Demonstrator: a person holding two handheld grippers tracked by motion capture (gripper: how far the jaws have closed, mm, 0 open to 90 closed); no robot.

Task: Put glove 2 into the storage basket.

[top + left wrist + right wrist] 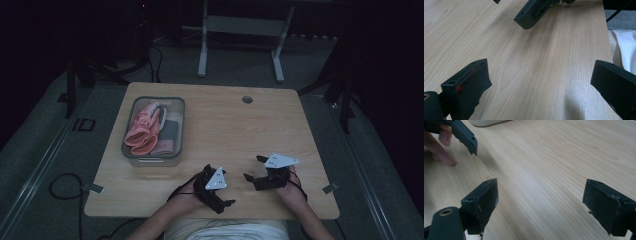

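Both grippers, left gripper [223, 199] and right gripper [253, 167], wide open and empty above bare table [230, 125]; best reaching toward pink cloth [144, 127] in bin [129, 150], jaws kept spread.

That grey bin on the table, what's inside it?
The bin holds folded cloth: a pink piece lies on top, with a darker grey piece and a paler pink one beside it. Whatever lies beneath them is covered. Both grippers are apart from it, near the table's front edge.
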